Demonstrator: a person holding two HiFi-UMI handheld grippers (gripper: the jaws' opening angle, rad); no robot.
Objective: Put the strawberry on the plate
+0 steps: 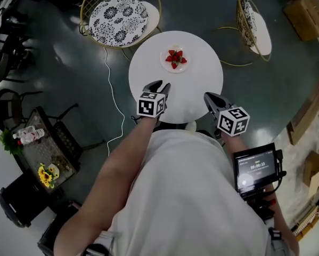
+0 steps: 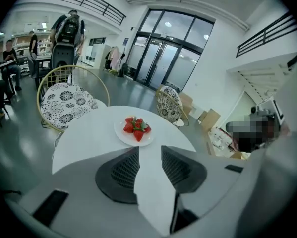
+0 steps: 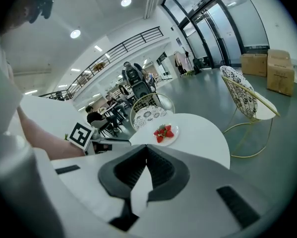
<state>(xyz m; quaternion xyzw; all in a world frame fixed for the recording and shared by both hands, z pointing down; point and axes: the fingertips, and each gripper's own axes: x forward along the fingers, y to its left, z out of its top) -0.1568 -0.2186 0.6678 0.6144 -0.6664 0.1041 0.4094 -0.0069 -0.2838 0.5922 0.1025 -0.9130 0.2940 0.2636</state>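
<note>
Several red strawberries (image 1: pixel 174 58) lie piled on a small white plate (image 1: pixel 165 64) at the far side of a round white table (image 1: pixel 202 84). Nothing else sits on the table. My left gripper (image 1: pixel 158 85) hovers over the table's near edge, open and empty, with the plate straight ahead. At the near right edge my right gripper (image 1: pixel 208 96) is shut on nothing. The left gripper view shows the strawberries (image 2: pixel 136 127) and plate (image 2: pixel 122 135) beyond my left gripper (image 2: pixel 149 150). In the right gripper view, strawberries (image 3: pixel 163 132) lie past my right gripper (image 3: pixel 147 148).
Two gold wire chairs with patterned cushions (image 1: pixel 119 14) (image 1: pixel 250 23) stand behind the table. A white cable (image 1: pixel 112 95) runs across the dark floor at left. A cart with flowers (image 1: pixel 45 159) is at lower left, cardboard boxes (image 1: pixel 307 15) at right.
</note>
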